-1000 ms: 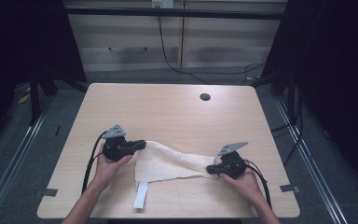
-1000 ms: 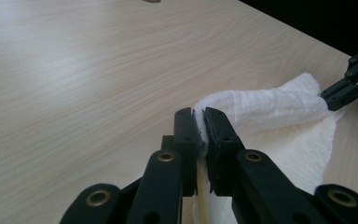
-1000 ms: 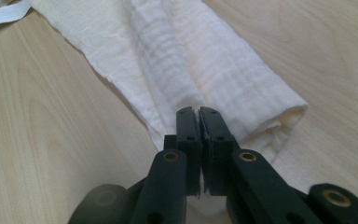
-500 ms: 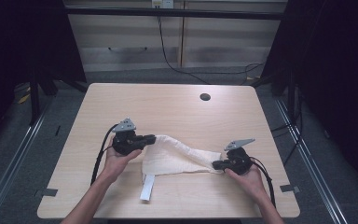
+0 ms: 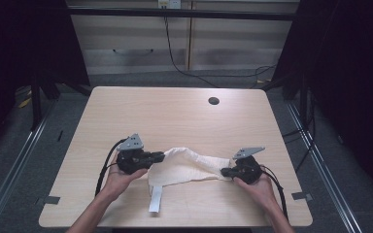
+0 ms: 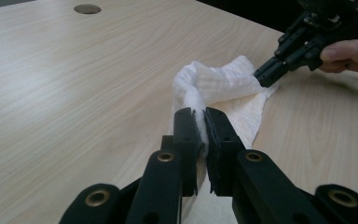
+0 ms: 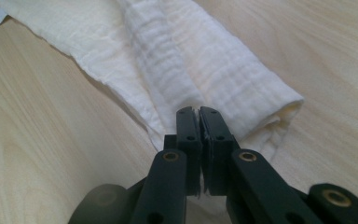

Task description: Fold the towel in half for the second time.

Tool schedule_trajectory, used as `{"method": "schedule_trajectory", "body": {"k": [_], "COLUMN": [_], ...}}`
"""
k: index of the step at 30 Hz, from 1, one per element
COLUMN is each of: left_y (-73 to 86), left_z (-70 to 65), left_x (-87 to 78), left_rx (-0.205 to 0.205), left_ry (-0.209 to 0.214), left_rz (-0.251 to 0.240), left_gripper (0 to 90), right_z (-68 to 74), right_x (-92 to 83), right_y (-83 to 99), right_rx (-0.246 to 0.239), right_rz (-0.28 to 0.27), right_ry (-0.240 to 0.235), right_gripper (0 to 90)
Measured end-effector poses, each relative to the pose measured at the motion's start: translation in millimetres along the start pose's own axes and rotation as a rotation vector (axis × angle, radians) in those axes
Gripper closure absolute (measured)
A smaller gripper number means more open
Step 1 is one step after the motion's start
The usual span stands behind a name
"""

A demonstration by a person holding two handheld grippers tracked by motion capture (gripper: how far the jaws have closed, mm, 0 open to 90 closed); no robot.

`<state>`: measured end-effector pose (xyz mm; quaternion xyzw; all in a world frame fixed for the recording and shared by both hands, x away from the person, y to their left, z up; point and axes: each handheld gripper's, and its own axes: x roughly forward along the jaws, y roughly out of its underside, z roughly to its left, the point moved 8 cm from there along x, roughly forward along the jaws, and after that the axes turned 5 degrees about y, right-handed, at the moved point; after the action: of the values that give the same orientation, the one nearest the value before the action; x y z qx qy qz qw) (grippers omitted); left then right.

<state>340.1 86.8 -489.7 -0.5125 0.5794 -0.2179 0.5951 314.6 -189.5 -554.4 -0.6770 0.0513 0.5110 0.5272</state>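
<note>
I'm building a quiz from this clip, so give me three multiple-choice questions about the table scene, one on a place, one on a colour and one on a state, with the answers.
1. Where does the round hole in the table lie?
A. near the far edge, right of the middle
B. at the near left corner
C. under the cloth

2. What colour is the cloth?
A. dark blue
B. off-white
C. red

3. How do the left gripper's jaws stand?
A. wide open above the cloth
B. shut on bare wood
C. shut on a fold of the cloth

Answers:
1 A, the high view shows it far from the hands.
2 B, pale cream in all views.
3 C, the left gripper view shows cloth pinched between the pads.
</note>
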Motion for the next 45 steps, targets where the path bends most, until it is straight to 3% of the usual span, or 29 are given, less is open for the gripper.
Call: {"method": "schedule_trajectory", "body": {"k": [6, 12, 18, 24, 28, 30, 34, 37, 40, 43, 45], "left_y": [16.8, 31.7, 57.8, 70.0, 84.7, 85.7, 86.0, 83.7, 82.5, 81.1, 79.8], "left_z": [-16.7, -37.5, -57.1, -74.8, -81.0, -81.6, -77.1, -69.2, -57.9, -45.4, -36.3], "left_x": [-9.4, -17.9, -19.1, -8.3, 2.3, 3.8, 5.4, 6.3, 5.7, 3.5, 3.5], "left_rx": [0.040, 0.073, 0.061, 0.066, 0.048, 0.046, 0.066, 0.107, 0.087, 0.111, 0.088], "left_ry": [0.014, 0.055, 0.112, 0.181, 0.217, 0.223, 0.187, 0.130, 0.115, 0.061, 0.049], "left_rz": [0.040, 0.067, 0.119, 0.167, 0.226, 0.224, 0.232, 0.241, 0.230, 0.240, 0.220], "left_gripper": [84.0, 84.1, 84.1, 84.0, 83.9, 83.8, 84.2, 84.3, 84.4, 84.5, 84.5], "right_z": [-0.3, -1.6, -2.0, -3.0, -3.7, -4.4, -7.7, -9.8, -10.1, -10.7, -10.6], "right_x": [0.2, -0.1, 0.5, 1.1, 1.4, 1.5, 1.8, 2.3, 2.8, 3.9, 4.2], "right_y": [0.0, 0.3, 0.1, -0.6, -0.9, -1.0, -1.9, -2.7, -3.5, -4.4, -4.7], "right_rx": [0.001, 0.013, 0.029, 0.032, 0.047, 0.046, 0.057, 0.055, 0.046, 0.059, 0.061], "right_rz": [-0.004, 0.003, -0.004, -0.005, -0.007, -0.006, -0.009, -0.011, -0.017, -0.029, -0.030], "right_ry": [0.002, 0.007, -0.002, 0.005, 0.003, 0.007, 0.028, 0.057, 0.077, 0.077, 0.080], "right_gripper": [87.5, 87.7, 87.9, 88.0, 88.0, 88.0, 88.0, 87.9, 87.8, 87.8, 87.8]}}
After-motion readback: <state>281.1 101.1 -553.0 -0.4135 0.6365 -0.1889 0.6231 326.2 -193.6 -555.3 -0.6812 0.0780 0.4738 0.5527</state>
